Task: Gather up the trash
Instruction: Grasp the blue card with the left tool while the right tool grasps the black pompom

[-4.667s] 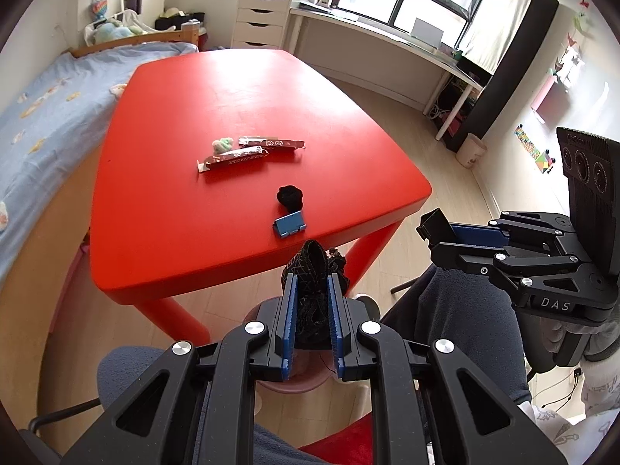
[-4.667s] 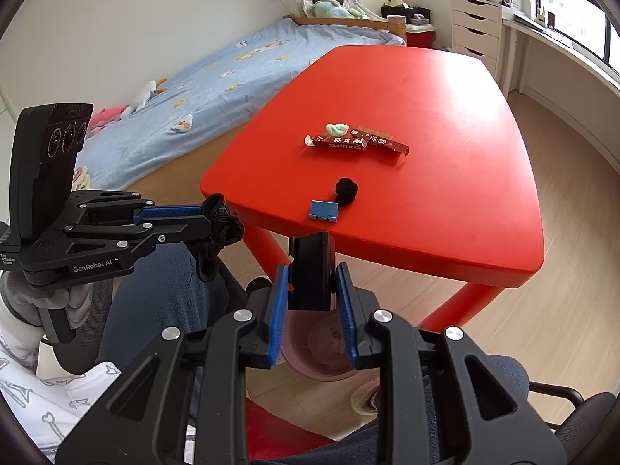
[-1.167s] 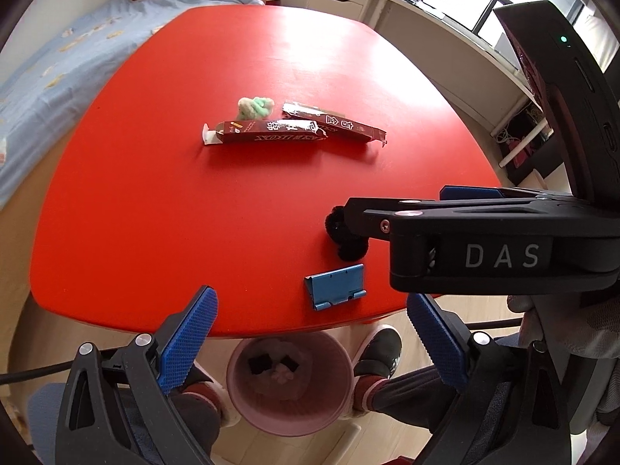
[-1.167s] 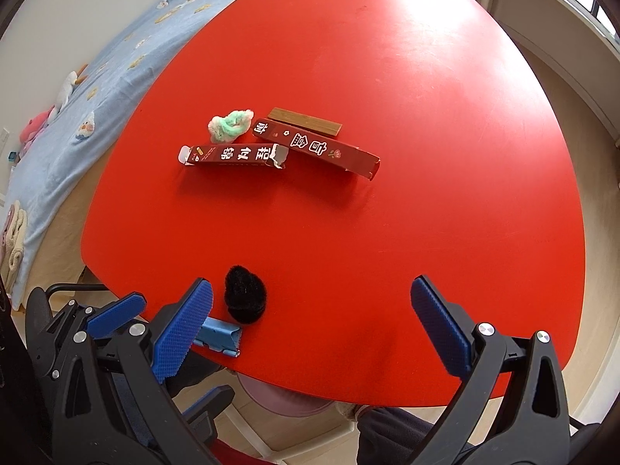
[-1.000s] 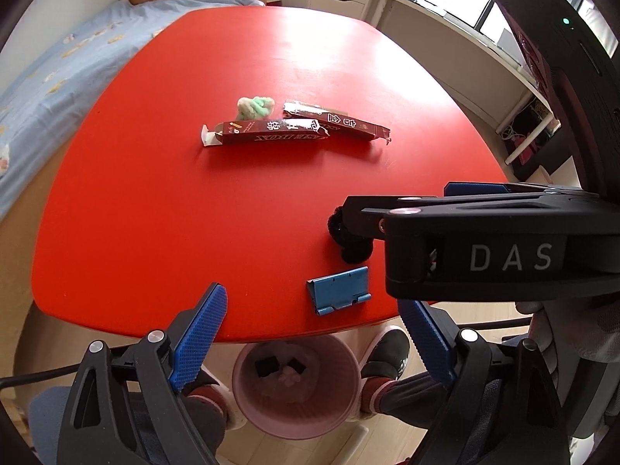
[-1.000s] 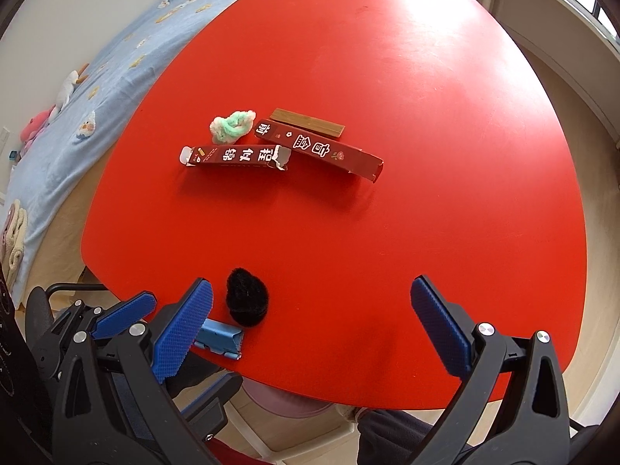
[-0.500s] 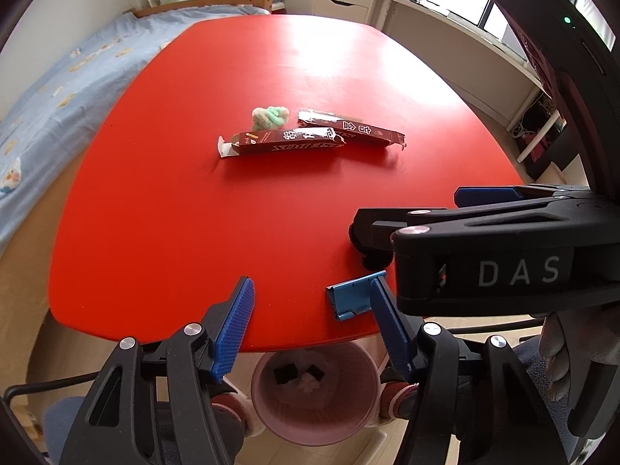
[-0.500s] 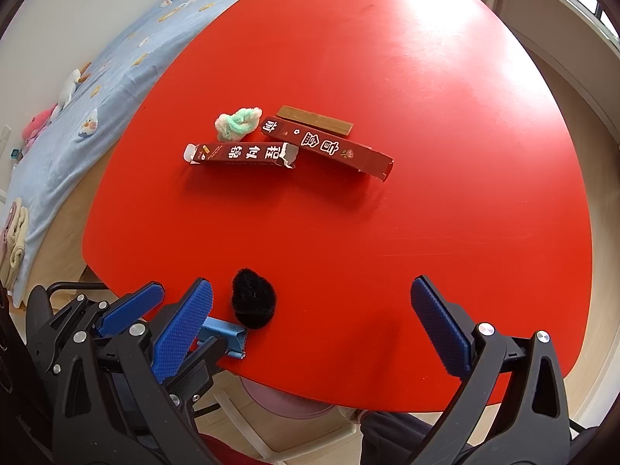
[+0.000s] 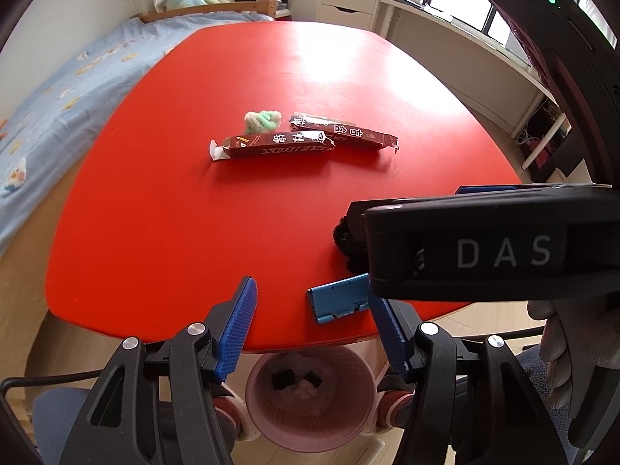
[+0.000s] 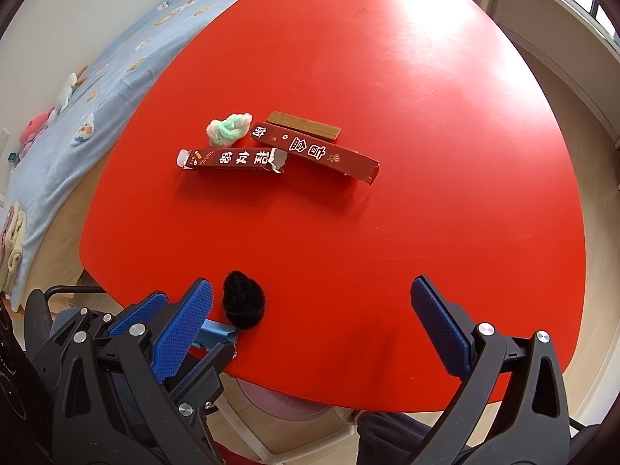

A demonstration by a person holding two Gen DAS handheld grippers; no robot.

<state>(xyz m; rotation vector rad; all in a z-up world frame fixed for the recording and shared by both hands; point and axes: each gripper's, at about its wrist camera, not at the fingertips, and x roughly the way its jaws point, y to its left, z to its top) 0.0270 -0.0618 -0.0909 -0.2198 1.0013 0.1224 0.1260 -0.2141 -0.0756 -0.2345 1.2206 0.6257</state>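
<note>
We hold both sets of jaws spread wide and empty at the near edge of the red table [image 10: 387, 77]. The left gripper [image 9: 314, 333] reaches over that edge, its jaws on either side of the small blue piece [image 9: 339, 298], which lies flat just ahead of them, closer to the right-hand one. The right gripper [image 10: 312, 304] hovers above the near edge with the black fuzzy ball [image 10: 243, 299] just inside its left-hand jaw. Two torn brown boxes [image 10: 232, 159] and a green-white fluffy wad [image 10: 226, 128] lie mid-table. A pink bin [image 9: 310, 399] stands under the near edge.
</note>
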